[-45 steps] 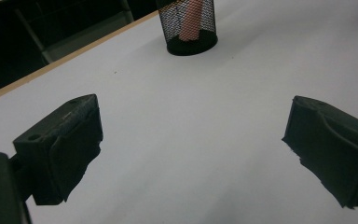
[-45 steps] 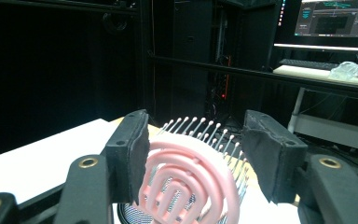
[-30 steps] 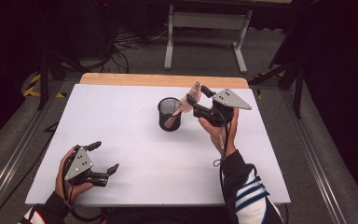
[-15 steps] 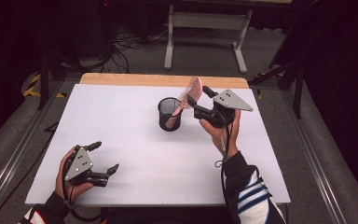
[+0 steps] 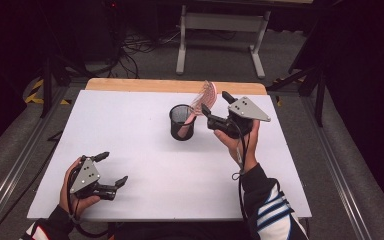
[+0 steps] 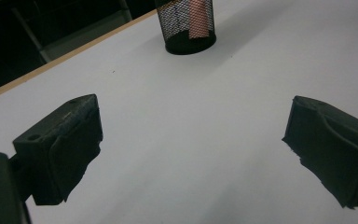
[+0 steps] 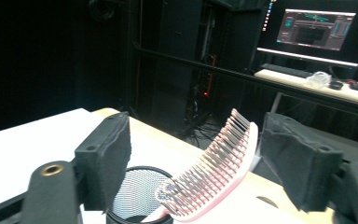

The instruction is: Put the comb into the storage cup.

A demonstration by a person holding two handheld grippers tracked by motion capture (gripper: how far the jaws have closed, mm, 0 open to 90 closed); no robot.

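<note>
A pink hairbrush [image 5: 205, 97] leans in a black mesh cup [image 5: 181, 122] at the table's middle back, handle down and head out to the right. My right gripper [image 5: 214, 103] is open, its jaws either side of the brush head. In the right gripper view the brush [image 7: 216, 170] rises from the cup [image 7: 137, 196] between the spread jaws of the right gripper [image 7: 203, 149], close to the right-hand jaw; I cannot tell if they touch. My left gripper [image 5: 113, 169] rests open and empty near the front left of the table. From the left gripper [image 6: 191, 154] the cup [image 6: 182, 28] stands far ahead.
The white table top [image 5: 130, 130] has a wooden strip [image 5: 130, 85] along its far edge. Behind it are a metal stand [image 5: 220, 25] and floor cables. A monitor [image 7: 317, 28] glows on a desk far off.
The right hand and gripper have shifted slightly to the right beside the brush head. The brush stays leaning in the cup. The left gripper has not moved.
</note>
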